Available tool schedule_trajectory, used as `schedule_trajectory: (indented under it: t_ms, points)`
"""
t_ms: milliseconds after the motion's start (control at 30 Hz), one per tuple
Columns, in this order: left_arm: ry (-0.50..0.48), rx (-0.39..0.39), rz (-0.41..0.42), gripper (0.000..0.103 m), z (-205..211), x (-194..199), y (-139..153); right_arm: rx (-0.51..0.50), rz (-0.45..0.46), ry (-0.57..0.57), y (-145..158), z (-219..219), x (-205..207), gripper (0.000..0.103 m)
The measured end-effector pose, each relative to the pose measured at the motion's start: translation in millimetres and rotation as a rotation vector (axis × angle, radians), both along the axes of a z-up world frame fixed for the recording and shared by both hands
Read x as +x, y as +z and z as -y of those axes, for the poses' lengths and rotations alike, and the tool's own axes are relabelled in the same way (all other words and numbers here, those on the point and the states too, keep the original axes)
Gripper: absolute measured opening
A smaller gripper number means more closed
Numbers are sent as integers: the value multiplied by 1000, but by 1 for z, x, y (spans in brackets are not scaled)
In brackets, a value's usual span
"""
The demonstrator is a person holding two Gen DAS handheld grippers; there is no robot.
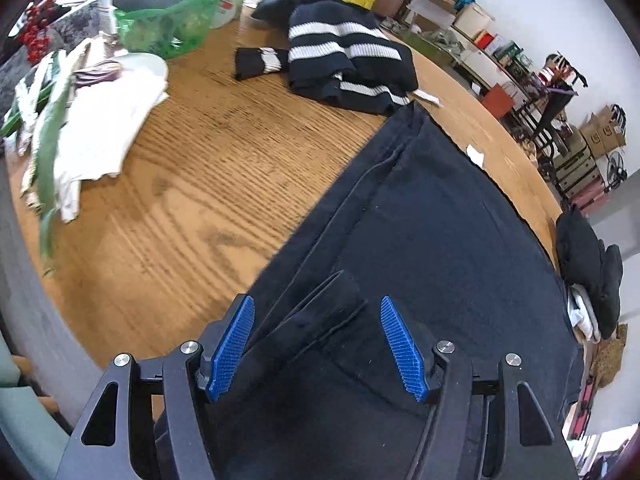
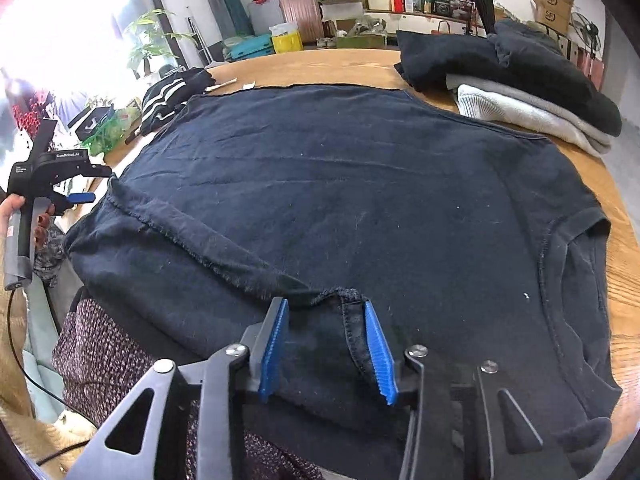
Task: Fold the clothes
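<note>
My right gripper (image 2: 325,346) stands open over the near edge of the dark navy T-shirt (image 2: 340,184), its blue pads spread with a rumpled bit of hem lying between them, not pinched. My left gripper (image 1: 318,346) is open as well, wide, hovering above the shirt's sleeve (image 1: 320,312), which lies folded between the pads; neither pad grips it. The shirt is spread flat across the wooden table (image 1: 192,184), its near edge spilling over the rim toward me. Beyond the shirt's far left corner sits a striped black-and-white garment (image 1: 344,60). At the shirt's far right edge rests a stack of folded clothes (image 2: 532,92), black on top of pale grey. Well to the left of the shirt lie a white garment (image 1: 108,128) and a green mesh bag (image 1: 172,24).
</note>
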State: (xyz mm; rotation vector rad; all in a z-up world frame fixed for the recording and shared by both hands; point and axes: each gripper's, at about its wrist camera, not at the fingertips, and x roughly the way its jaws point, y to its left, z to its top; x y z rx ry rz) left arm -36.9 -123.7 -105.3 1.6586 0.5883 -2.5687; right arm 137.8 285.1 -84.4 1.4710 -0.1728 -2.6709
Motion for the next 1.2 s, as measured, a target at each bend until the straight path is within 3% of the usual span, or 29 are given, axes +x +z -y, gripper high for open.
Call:
schedule_trajectory:
  t_ms: [67, 133, 200, 300, 467, 667, 833, 900, 1000, 1200]
  points:
    - [-8, -5, -5, 60, -2, -4, -1, 8, -1, -10, -1, -2, -2, 33]
    - [-24, -17, 2, 35, -5, -7, -3, 8, 5, -21, -3, -5, -2, 30]
    - [-24, -22, 14, 19, -5, -7, -6, -1, 7, -31, -4, -7, -3, 27]
    - [2, 7, -13, 8, -2, -3, -3, -7, 2, -38, -3, -8, -3, 25]
    - [43, 40, -99, 6, 5, 10, 21, -10, -40, -61, 4, -10, -1, 10]
    - [105, -96, -215, 3, 7, 14, 58, -17, -88, -76, 12, -12, -5, 4]
    - [114, -106, -157, 3, 12, 4, 47, -16, -107, -99, 10, -16, -17, 3]
    - [66, -101, -117, 4, 6, 8, 39, -19, -97, -120, 5, -20, -22, 3]
    - [-89, -122, -38, 5, -18, 22, 23, -78, -86, -116, 5, -24, -20, 7]
    - [-369, -268, 31, 7, -74, 49, 2, -94, -64, 72, 11, 11, -2, 8]
